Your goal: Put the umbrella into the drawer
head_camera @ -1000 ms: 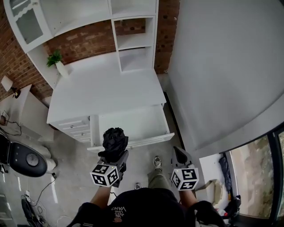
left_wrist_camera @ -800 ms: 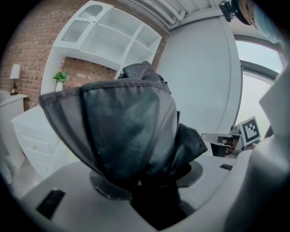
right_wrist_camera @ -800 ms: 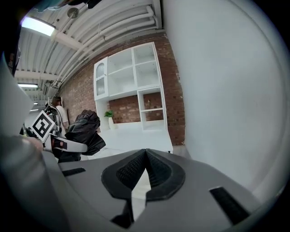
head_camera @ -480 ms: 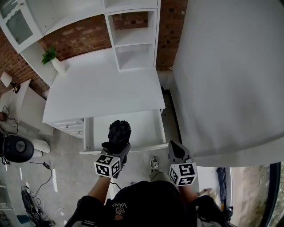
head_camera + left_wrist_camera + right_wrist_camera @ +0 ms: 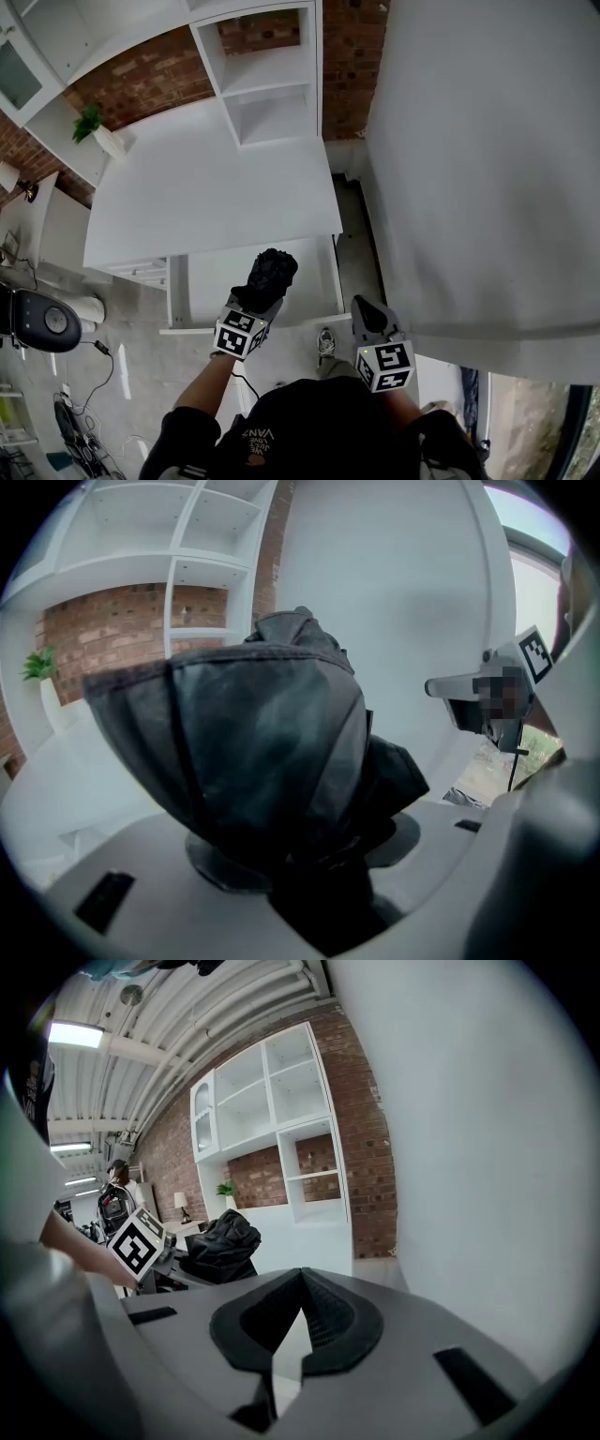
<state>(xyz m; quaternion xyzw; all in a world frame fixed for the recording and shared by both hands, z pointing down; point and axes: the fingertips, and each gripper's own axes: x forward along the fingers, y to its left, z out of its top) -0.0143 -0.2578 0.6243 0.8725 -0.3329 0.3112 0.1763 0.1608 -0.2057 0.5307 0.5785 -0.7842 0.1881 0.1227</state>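
A black folded umbrella (image 5: 269, 276) sticks up out of my left gripper (image 5: 257, 302), which is shut on its lower end. In the left gripper view the umbrella (image 5: 262, 752) fills the middle and hides the fingertips. It hangs over the right part of the open white drawer (image 5: 208, 286) under the desk. My right gripper (image 5: 364, 307) is to the right, near the drawer's front right corner, with nothing in it. Its pads (image 5: 323, 1312) meet at the tips, so the right gripper (image 5: 302, 1277) is shut. The umbrella (image 5: 221, 1245) also shows at the left of the right gripper view.
The white desk top (image 5: 206, 197) lies beyond the drawer, with a shelf unit (image 5: 272, 94) and a potted plant (image 5: 94, 131) against a brick wall. A white wall (image 5: 469, 169) stands close on the right. Smaller drawers (image 5: 141, 272) sit left; a black round device (image 5: 42, 323) and cables lie on the floor.
Both grippers moved forward toward the desk. The umbrella went from in front of the drawer's front edge to over its inside, and the left gripper rolled a little.
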